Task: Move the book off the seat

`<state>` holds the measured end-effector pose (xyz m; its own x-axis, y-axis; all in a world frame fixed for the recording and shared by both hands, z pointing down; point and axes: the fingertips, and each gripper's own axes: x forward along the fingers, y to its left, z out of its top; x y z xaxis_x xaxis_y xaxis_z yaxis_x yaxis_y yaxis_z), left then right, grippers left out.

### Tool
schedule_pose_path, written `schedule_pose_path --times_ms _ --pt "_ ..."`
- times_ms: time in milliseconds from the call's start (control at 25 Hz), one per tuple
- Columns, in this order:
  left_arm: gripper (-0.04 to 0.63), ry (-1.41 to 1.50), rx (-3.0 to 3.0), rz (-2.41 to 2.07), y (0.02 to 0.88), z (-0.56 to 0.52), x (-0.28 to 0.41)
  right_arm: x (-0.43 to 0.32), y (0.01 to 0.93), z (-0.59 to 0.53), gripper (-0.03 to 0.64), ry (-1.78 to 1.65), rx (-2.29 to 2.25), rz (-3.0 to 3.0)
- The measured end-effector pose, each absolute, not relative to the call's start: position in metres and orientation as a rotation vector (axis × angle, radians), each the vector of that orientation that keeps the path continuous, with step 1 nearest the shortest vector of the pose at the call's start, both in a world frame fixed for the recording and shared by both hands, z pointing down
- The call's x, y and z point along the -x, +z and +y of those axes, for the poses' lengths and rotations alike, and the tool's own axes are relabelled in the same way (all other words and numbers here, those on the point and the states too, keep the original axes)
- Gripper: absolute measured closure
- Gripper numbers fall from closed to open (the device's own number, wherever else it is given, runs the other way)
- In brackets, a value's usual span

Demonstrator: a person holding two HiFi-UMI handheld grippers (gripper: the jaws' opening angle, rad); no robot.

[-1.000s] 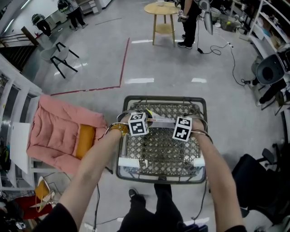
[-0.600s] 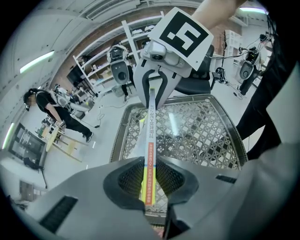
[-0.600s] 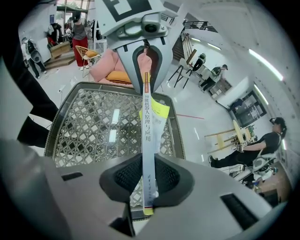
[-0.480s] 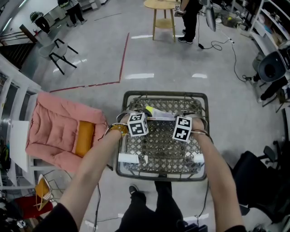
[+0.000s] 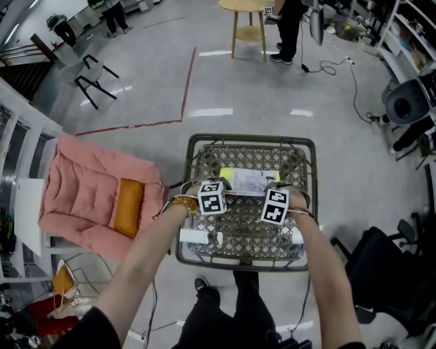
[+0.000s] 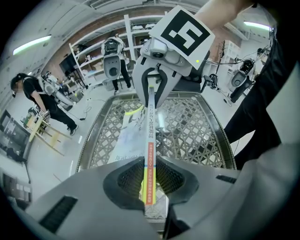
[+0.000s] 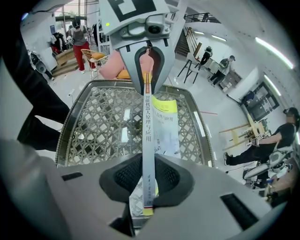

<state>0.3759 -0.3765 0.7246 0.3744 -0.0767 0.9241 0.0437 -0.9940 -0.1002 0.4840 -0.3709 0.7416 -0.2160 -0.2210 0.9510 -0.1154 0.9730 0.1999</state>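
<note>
A thin book [image 5: 248,180] with a pale cover and a yellow band is held over the lattice seat [image 5: 300,153], cover tilted up. My left gripper [image 5: 216,184] is shut on its left end and my right gripper [image 5: 271,187] on its right end. In the left gripper view the spine [image 6: 149,140] runs from my left gripper [image 6: 149,182] up to the right gripper [image 6: 155,91]. The right gripper view mirrors this: the spine [image 7: 147,131] leads from my right gripper [image 7: 148,185] to the left gripper [image 7: 147,70]. Whether the book touches the seat I cannot tell.
The seat has a metal rim with white tags [image 5: 194,236] on its near rail. A pink armchair [image 5: 82,194] with an orange cushion stands to the left. A black office chair [image 5: 381,272] is at the lower right. A round wooden table [image 5: 251,10] and people stand far off.
Both grippers have come down and toward the near side of the seat with the book between them. More of the book's cover shows now.
</note>
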Motion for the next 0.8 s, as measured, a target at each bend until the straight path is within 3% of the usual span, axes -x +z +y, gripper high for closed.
schedule_pose_path --times_ms 800 --pt "0.486 -1.871 2.636 -0.178 0.794 -0.324 -0.372 -0.478 0.803 -0.323 0.511 0.012 -0.065 -1.765"
